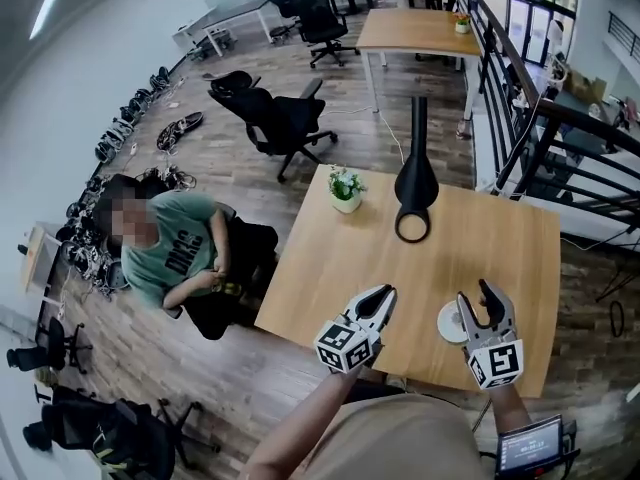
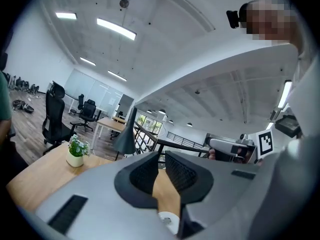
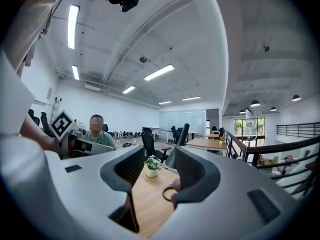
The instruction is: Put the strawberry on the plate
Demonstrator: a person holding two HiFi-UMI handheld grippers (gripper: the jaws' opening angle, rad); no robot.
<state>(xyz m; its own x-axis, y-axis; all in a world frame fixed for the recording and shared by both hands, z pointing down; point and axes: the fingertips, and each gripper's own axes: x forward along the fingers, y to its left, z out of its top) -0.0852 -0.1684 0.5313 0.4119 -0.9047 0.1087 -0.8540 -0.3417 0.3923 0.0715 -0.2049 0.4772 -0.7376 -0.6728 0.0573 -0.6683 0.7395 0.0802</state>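
A small white plate (image 1: 449,324) lies on the wooden table (image 1: 500,248) near its front edge. My right gripper (image 1: 476,300) hovers over the plate's right side, open and holding nothing. Left of it, at the front edge, my left gripper (image 1: 375,304) is also open and holding nothing. In the left gripper view the plate (image 2: 169,222) shows low between the left gripper (image 2: 161,173) jaws. In the right gripper view the right gripper (image 3: 157,173) jaws frame bare wood. A small pinkish shape (image 3: 174,197) sits by the right jaw; I cannot tell if it is the strawberry.
A black lamp (image 1: 416,173) with a ring base (image 1: 412,226) stands mid-table, a small potted plant (image 1: 346,190) to its left. A seated person (image 1: 165,250) and black office chairs (image 1: 275,118) are left of the table. A railing (image 1: 560,138) runs along the right.
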